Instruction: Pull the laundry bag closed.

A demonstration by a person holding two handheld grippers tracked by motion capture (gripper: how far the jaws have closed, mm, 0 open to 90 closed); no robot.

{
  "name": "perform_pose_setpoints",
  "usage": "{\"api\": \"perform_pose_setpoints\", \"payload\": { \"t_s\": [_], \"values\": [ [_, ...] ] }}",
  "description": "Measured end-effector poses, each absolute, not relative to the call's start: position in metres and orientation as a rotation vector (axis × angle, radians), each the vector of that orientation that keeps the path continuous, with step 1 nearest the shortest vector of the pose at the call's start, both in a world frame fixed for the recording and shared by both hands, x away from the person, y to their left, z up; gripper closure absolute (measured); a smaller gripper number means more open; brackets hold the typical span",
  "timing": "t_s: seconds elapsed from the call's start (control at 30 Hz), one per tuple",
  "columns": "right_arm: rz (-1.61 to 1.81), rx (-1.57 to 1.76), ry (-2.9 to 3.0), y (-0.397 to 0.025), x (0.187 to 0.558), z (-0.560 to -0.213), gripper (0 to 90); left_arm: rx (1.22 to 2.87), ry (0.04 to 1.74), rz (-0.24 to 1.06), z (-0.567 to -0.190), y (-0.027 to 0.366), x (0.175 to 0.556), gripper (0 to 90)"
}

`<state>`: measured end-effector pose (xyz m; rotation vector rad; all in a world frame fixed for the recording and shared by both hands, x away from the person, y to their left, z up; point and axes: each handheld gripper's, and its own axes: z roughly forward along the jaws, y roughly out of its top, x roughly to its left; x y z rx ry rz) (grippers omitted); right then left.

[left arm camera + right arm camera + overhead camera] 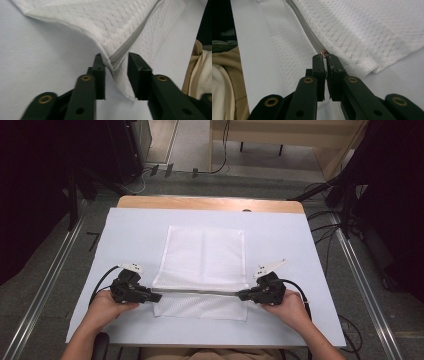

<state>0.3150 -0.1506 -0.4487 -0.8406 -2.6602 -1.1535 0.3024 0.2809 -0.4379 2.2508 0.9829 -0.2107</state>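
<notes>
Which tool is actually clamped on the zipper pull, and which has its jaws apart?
The right tool: jaws closed on the coppery zipper pull. The left tool straddles the mesh bag's zipper end, jaws apart.

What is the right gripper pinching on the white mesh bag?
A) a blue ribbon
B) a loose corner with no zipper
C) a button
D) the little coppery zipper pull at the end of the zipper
D: in the right gripper view, the right gripper has its jaws nearly together on a small coppery zipper pull at the end of the grey zipper that runs across the white mesh bag.
</notes>
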Motion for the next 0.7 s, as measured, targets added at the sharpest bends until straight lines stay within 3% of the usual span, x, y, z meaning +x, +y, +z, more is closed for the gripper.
{"api": "perform_pose_setpoints", "payload": {
  "t_s": [0.07,0.23,0.7],
  "values": [
    [-1.162,-0.827,-2.656,-0.15,0.315,-0.449,77.3,2.235,0.987,-0.202,-0.437,0.281,0.302,63.1],
    [-1.208,-0.852,-2.662,-0.154,0.315,-0.446,70.0,2.194,1.011,-0.17,-0.434,0.284,0.302,48.2],
    [-1.392,-0.99,-2.708,-0.174,0.322,-0.442,45.8,2.056,1.122,0.071,-0.426,0.305,0.305,36.0]
  ]
}}
